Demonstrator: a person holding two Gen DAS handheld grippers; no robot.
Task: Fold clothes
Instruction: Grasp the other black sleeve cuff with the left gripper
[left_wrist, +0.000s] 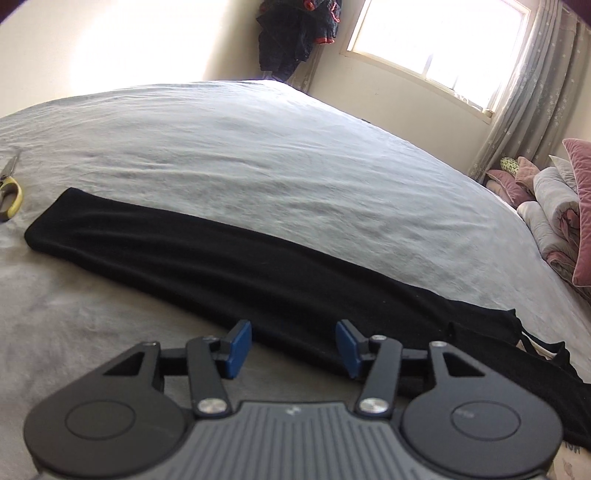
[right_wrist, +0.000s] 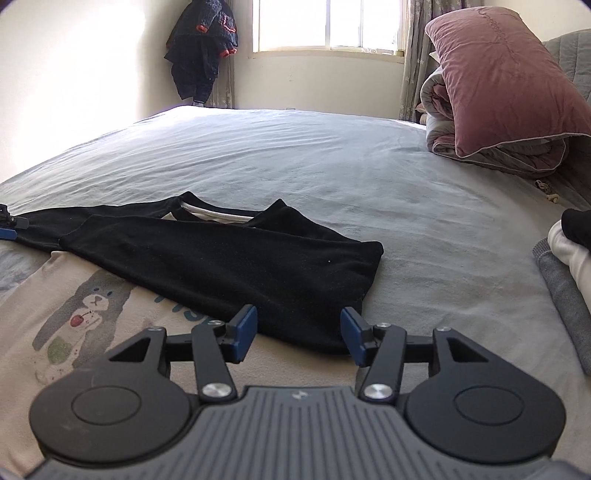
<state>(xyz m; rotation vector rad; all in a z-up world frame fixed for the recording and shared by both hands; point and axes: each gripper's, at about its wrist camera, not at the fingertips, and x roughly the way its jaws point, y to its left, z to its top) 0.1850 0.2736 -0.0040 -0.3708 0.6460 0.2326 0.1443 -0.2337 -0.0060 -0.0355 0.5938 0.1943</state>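
Note:
A black garment (left_wrist: 229, 254) lies folded lengthwise into a long strip on the grey bed sheet (left_wrist: 277, 158). My left gripper (left_wrist: 293, 341) is open, its blue pads low at the strip's near edge, holding nothing. In the right wrist view the same black garment (right_wrist: 229, 266) shows its neckline end with a white collar lining, lying partly over a cream shirt with a cartoon print (right_wrist: 85, 310). My right gripper (right_wrist: 299, 328) is open at the garment's near edge, empty. The left gripper's tip (right_wrist: 11, 223) shows at the far left.
Yellow-handled scissors (left_wrist: 10, 192) lie on the sheet at the left. A pink pillow (right_wrist: 506, 74) on a rolled quilt (right_wrist: 439, 110) stands at the bed's right. Folded grey and white clothes (right_wrist: 565, 266) lie at the right edge. Dark clothes (right_wrist: 203, 48) hang in the corner by the window.

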